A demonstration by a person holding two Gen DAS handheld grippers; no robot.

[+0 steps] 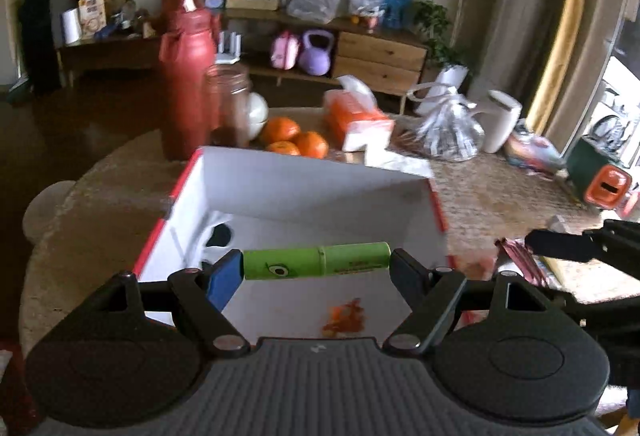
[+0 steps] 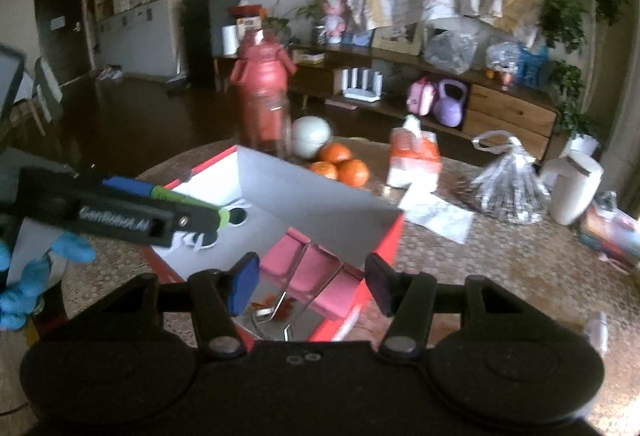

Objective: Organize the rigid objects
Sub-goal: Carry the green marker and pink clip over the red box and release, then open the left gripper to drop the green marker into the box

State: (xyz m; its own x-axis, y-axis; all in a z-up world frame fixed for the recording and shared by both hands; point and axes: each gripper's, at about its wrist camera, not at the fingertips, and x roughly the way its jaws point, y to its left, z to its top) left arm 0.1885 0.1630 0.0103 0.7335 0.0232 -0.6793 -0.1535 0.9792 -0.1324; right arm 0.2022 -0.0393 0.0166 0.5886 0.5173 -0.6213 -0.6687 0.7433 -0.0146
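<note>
Currently transport step: left gripper (image 1: pixel 316 265) clamped endwise on green tube (image 1: pixel 316 265), tube spanning jaws, box (image 1: pixel 304 180) directly below/ahead. Right gripper (image 2: pixel 312 278) half open around pink pack (image 2: pixel 320 276), contact unclear. Next: lower, release tube inside box.

The red bottle (image 1: pixel 187 84) is showing blurred at eleven o'clock; print on the green tube (image 1: pixel 316 261) is staying unreadable; the pink packet (image 2: pixel 316 276) is lying partly hidden behind the box wall (image 2: pixel 316 192).
</note>
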